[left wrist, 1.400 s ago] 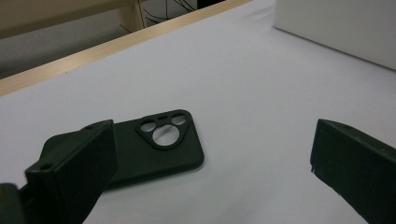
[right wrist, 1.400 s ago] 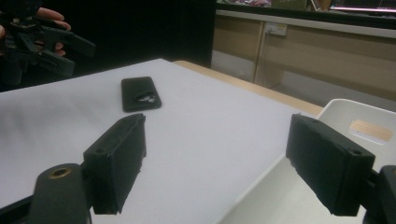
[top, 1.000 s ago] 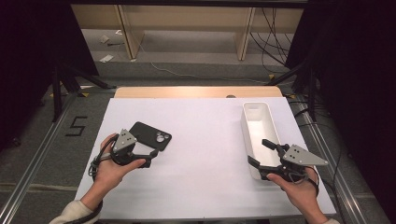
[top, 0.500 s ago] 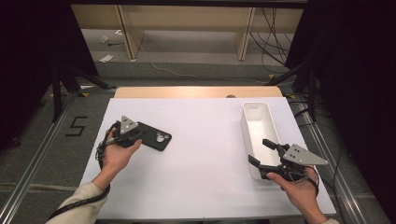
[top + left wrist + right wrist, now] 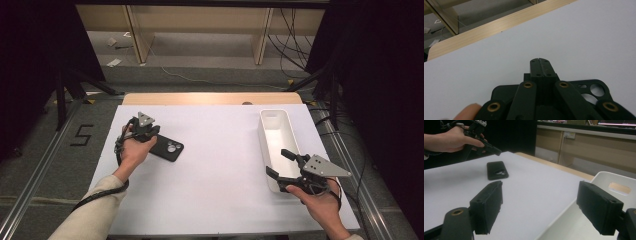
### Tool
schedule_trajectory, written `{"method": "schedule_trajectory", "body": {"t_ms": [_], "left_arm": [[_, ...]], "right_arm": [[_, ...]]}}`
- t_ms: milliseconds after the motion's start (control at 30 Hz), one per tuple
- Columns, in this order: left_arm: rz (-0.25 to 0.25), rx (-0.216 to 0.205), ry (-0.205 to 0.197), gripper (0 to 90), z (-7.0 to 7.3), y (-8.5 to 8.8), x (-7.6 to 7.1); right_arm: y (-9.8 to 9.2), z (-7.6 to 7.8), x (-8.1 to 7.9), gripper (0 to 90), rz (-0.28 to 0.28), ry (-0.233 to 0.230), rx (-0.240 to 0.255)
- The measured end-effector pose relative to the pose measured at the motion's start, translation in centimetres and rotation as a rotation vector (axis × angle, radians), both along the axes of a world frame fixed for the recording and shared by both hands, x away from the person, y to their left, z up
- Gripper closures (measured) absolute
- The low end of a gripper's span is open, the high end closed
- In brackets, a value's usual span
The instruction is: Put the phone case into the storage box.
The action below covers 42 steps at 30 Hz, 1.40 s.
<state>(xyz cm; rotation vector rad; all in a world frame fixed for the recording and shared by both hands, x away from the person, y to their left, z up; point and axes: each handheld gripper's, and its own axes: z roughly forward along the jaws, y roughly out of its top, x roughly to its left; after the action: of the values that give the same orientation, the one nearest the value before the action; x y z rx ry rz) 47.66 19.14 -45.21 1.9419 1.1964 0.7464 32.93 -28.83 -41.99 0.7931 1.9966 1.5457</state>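
Up toward the far edge goes the left gripper (image 5: pixel 148 133) since a second ago: it was sitting at the near-left corner of the black phone (image 5: pixel 166 148), and now it is at the phone's far-left end, left of centre in the high view. Its jaws have just been closing and now stand pressed together with nothing between them; in the left gripper view the two black tips meet in a single seam above the phone's dark body, camera holes showing at lower right. The phone itself has shifted too, and lies flat on the white surface (image 5: pixel 220 170), well to the left of the white bin (image 5: pixel 278 145).

Over at lower right, the right gripper (image 5: pixel 286 167) has not budged. It hovers with jaws apart and empty by the near end of the bin, whose rim fills the lower right of the right gripper view.

Now the relation that matters: the phone's long axis runs diagonally, from upper left down to lower right in the high view, camera end pointing toward the bin. The left gripper sits at the end farthest from the bin, so the phone lies ahead of it, down and to the right. My read is that a closed tip there is set up to nudge or slide rather than lift. The left hand (image 5: pixel 132 152) is plainly the nearer one; the right is well apart, across the open sheet.
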Motion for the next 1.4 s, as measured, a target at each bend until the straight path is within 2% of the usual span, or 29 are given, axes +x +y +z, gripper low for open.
{"method": "schedule_trajectory", "body": {"t_ms": [333, 733, 1133, 1400], "left_arm": [[0.0, 0.02, 0.016, 89.9, -0.8, -0.1, 1.5], [0.009, 0.082, 0.061, 89.9, -2.5, -0.2, 3.9], [0.016, 0.101, 0.096, 89.9, -3.3, -0.1, 4.7], [0.008, 0.144, 0.101, 89.9, -3.6, -0.3, 5.1]], "right_arm": [[0.0, 0.0, 0.0, 22.0, 0.002, -0.002, 0.0], [-0.1, 0.0, -0.1, 22.0, 0.003, -0.001, 0.003], [-0.1, 0.0, -0.2, 21.9, 0.003, 0.002, 0.003], [-0.2, 0.0, -0.3, 21.9, 0.003, 0.0, -0.001]]}}
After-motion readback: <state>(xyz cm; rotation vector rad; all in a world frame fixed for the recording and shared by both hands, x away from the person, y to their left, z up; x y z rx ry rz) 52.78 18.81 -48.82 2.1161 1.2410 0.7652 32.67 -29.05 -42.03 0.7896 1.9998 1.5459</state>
